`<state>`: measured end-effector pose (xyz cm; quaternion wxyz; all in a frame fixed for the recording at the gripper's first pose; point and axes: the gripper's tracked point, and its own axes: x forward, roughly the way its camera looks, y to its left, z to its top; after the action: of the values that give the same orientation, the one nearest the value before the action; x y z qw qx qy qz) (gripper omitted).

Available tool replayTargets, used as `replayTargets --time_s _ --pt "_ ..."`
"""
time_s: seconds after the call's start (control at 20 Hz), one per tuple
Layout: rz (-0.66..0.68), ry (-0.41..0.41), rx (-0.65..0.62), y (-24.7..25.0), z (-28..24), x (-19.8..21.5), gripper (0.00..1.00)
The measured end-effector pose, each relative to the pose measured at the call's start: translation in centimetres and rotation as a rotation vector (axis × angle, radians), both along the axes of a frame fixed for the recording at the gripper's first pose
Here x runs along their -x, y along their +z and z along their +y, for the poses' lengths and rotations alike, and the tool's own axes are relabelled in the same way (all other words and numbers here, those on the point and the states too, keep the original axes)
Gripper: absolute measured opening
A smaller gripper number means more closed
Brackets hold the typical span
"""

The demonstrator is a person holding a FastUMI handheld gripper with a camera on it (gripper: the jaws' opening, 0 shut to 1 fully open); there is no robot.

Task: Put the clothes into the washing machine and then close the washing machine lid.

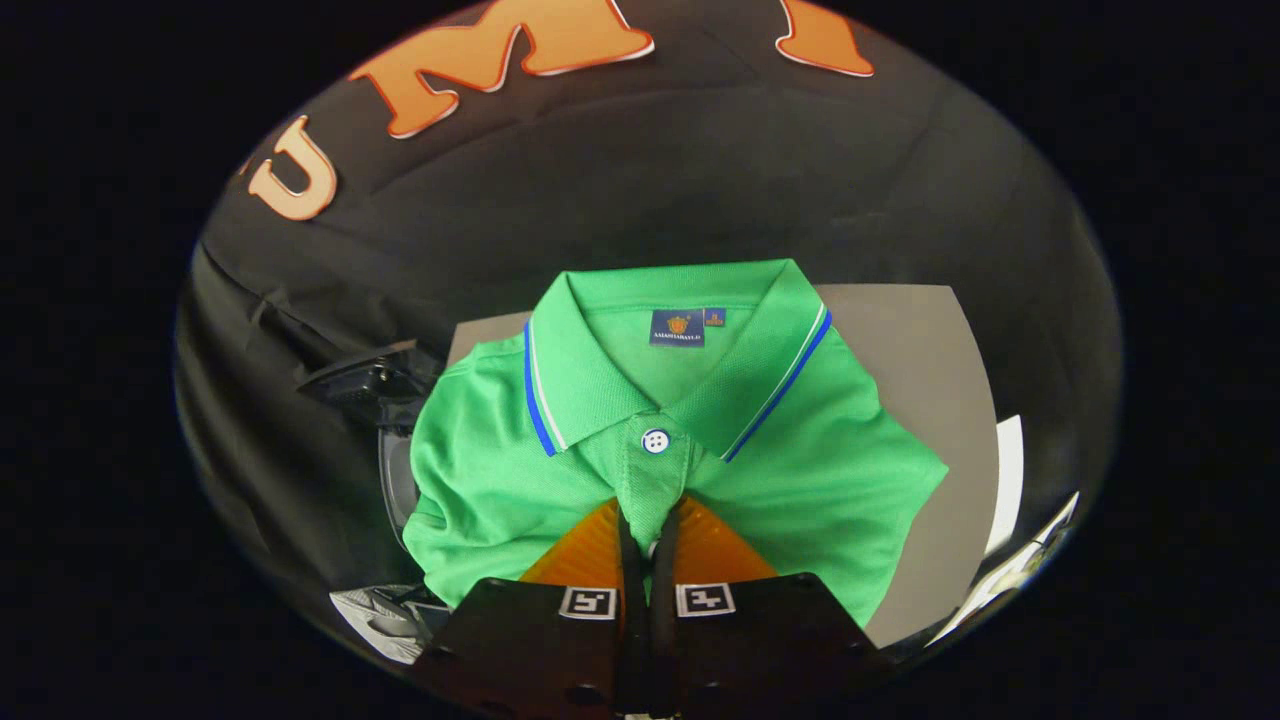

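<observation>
Right now I'm pinching the placket of the green polo shirt (pixel 640 440) between my gripper (pixel 650 535) fingers, shirt lying folded just ahead on the grey board (pixel 920 400), and such a thin fabric pinch is probably risking slipping out mid-lift.

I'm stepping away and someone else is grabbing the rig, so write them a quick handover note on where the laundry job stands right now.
Gripper: fingers closed together on the placket of the green polo shirt, just below its white button.
Shirt: folded, lying on a grey surface, collar pointing away from the gripper.
Done: shirt pinched; whether it is lifted yet cannot be told.
Left: carry the shirt into the washing machine, release it, then close the lid.
</observation>
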<state>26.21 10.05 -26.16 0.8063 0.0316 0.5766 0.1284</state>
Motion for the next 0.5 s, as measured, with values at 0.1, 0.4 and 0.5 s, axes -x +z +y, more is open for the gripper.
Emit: replayTargets --time_s 0.1,0.4,0.5 --pt "-0.154 -0.056 -0.084 0.1 0.1 -0.4 0.08" --pt "-0.584 -0.112 -0.216 1.5 0.7 -2.1 0.08" --pt "-0.667 -0.147 -0.251 3.7 0.7 -1.9 0.08"
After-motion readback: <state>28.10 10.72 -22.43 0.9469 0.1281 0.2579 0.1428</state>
